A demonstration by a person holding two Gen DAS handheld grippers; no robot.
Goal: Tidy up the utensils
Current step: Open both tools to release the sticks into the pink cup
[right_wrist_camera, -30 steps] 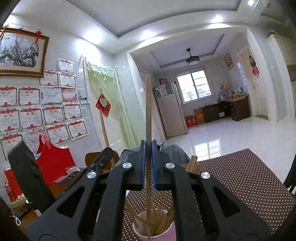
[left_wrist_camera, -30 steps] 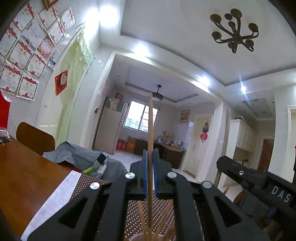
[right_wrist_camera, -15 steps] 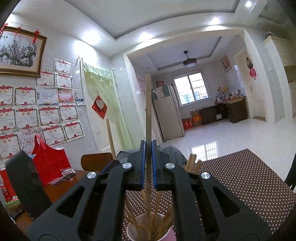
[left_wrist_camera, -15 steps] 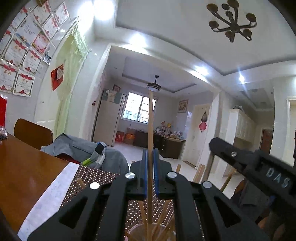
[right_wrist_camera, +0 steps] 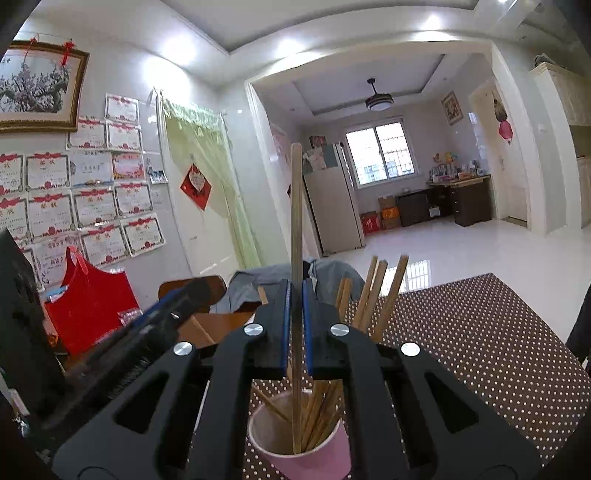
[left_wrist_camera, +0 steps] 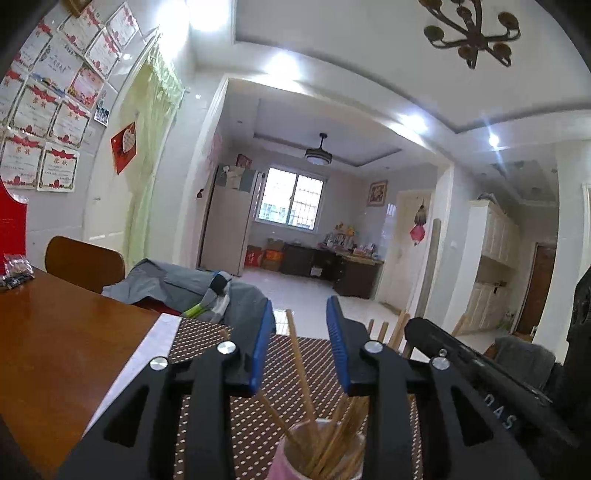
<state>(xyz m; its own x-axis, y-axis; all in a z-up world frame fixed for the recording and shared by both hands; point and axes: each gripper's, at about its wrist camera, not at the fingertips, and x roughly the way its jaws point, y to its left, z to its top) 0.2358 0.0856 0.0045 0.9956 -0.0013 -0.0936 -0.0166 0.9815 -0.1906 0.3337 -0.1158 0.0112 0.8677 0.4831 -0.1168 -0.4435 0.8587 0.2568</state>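
Left tongs (left_wrist_camera: 299, 347) just sprung apart, chopstick (left_wrist_camera: 300, 373) dropped loose into pink cup (right_wrist_camera: 310, 456) on dotted desk (right_wrist_camera: 498, 354); right tongs (right_wrist_camera: 294, 325) clamped on upright chopstick (right_wrist_camera: 295, 229): lower straight, then release.

Both wrist views are brightly and evenly lit. Recessed ceiling spotlights (left_wrist_camera: 208, 14) blow out to white patches with soft halos, and one small lamp (left_wrist_camera: 493, 139) throws a star-shaped flare. Daylight enters through the far window (right_wrist_camera: 380, 153), which is overexposed, and reflects as a pale sheen on the tiled floor (right_wrist_camera: 436, 236). The brown table (left_wrist_camera: 55, 332) carries a dull gloss near its left edge. Fisheye distortion bends walls and ceiling lines strongly toward the frame edges, and the corners are vignetted black. Distant detail is soft. Shadows are faint and diffuse throughout. No marked motion blur appears.
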